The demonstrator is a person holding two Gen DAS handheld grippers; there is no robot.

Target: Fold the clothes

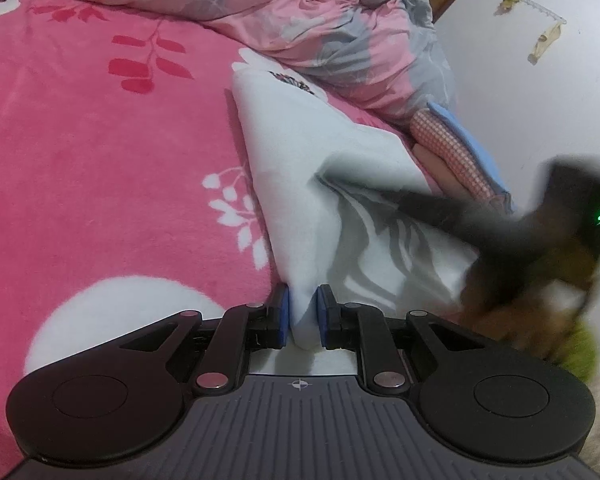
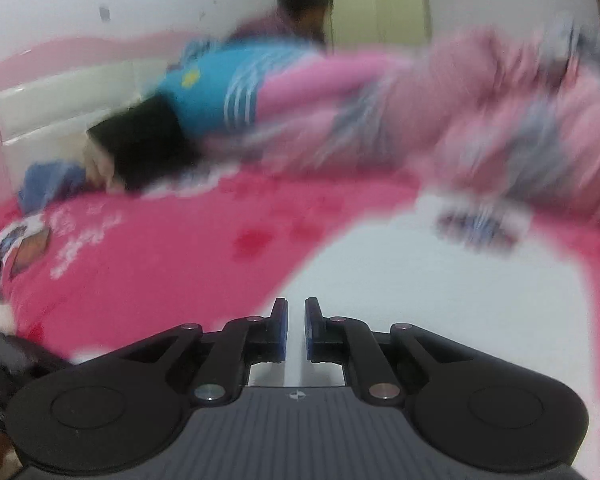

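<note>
The white cloth (image 1: 300,168) lies on the pink bed (image 1: 100,140). The left gripper (image 1: 303,312) has its fingers clamped on a near fold; the right gripper (image 2: 296,328) has its fingers almost together on the cloth's edge. It looks soft and light, so I would hold it at the corners.

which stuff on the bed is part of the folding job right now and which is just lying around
In the job:
- white garment
- left tongs, clamped on its fold
- right tongs, pinching its edge

Lying about:
- pink floral blanket
- pink and grey quilt
- checked fabric
- blue striped top
</note>
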